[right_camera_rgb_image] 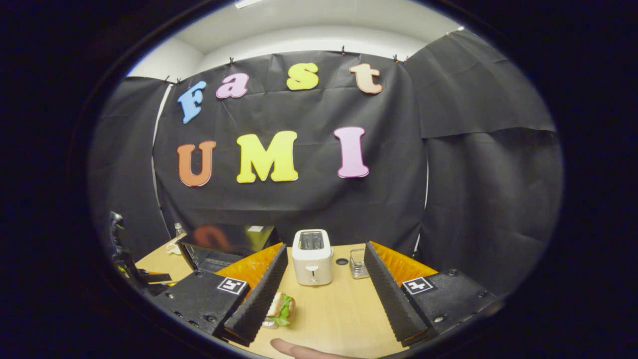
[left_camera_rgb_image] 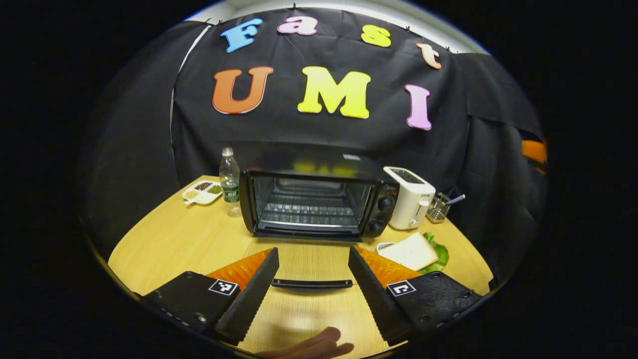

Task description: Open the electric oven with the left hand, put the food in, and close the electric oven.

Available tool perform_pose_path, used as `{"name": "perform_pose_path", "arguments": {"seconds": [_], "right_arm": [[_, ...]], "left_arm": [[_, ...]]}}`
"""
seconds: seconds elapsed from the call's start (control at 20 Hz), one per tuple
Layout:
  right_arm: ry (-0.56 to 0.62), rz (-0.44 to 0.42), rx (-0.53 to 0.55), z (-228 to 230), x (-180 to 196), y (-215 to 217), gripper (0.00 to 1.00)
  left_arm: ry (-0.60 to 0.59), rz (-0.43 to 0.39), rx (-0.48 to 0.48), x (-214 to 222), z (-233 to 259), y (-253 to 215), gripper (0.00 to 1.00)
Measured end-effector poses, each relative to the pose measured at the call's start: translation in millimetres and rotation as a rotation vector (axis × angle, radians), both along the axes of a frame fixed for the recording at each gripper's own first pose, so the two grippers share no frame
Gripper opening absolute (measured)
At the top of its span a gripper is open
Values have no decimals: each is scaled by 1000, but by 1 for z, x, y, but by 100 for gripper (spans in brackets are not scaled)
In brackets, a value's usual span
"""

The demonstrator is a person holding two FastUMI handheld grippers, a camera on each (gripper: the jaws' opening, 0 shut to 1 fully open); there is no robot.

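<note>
The black electric oven (left_camera_rgb_image: 319,197) stands at the back of the round wooden table (left_camera_rgb_image: 164,244), its glass door folded down flat toward me and the wire rack inside bare. The door's black handle (left_camera_rgb_image: 311,283) lies between the fingers of my left gripper (left_camera_rgb_image: 313,254), which is open and level with it. The food, a sandwich (left_camera_rgb_image: 413,252) of white bread and lettuce on a small plate, lies right of the door. In the right gripper view the sandwich (right_camera_rgb_image: 280,306) sits just inside the left finger of my open right gripper (right_camera_rgb_image: 324,294), and the oven (right_camera_rgb_image: 224,244) is at the left.
A white toaster (left_camera_rgb_image: 411,197) stands right of the oven, with a small wire basket (left_camera_rgb_image: 438,207) beyond it. A water bottle (left_camera_rgb_image: 229,179) and a white divided dish (left_camera_rgb_image: 202,192) are left of the oven. A person's fingertips (left_camera_rgb_image: 319,346) show at the bottom edge.
</note>
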State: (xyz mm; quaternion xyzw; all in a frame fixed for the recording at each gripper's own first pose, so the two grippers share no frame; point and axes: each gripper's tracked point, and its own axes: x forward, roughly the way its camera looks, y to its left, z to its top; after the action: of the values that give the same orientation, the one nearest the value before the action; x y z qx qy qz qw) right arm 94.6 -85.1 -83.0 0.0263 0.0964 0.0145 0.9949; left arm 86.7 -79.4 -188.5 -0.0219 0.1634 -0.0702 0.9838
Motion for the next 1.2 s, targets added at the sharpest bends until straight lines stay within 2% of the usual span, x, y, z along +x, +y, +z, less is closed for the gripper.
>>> {"name": "perform_pose_path", "arguments": {"seconds": [0.05,0.1,0.15,0.25,0.3,0.5,0.7,0.85,0.9,0.95,1.0,1.15,1.2], "right_arm": [[22,13,7,-7,8,1,91],[49,24,14,-15,15,2,99],[80,36,24,-24,23,3,91],[157,80,49,-48,39,13,92],[202,108,62,-62,47,19,98],[368,177,149,-109,73,40,96],[536,280,222,-153,83,67,95],[632,350,294,-179,90,82,94],[669,371,316,-189,89,87,82],[705,378,335,-198,89,89,94],[741,371,349,-207,90,89,94],[803,396,388,-231,95,89,94],[821,415,399,-236,96,91,94]], "left_arm": [[-48,4,1,-3,19,2,93],[-99,10,7,-8,37,4,93],[-154,16,12,-13,55,7,93],[-273,-1,21,-24,90,5,93],[-318,-9,34,-32,104,4,93],[-413,8,82,-54,131,6,92],[-397,29,125,-67,118,14,93],[-392,41,101,-67,115,13,93],[-389,47,94,-66,113,13,93],[-380,46,94,-63,110,13,83],[-374,50,100,-62,106,13,93],[-359,73,125,-56,100,16,93],[-349,75,128,-54,97,15,83]]}}
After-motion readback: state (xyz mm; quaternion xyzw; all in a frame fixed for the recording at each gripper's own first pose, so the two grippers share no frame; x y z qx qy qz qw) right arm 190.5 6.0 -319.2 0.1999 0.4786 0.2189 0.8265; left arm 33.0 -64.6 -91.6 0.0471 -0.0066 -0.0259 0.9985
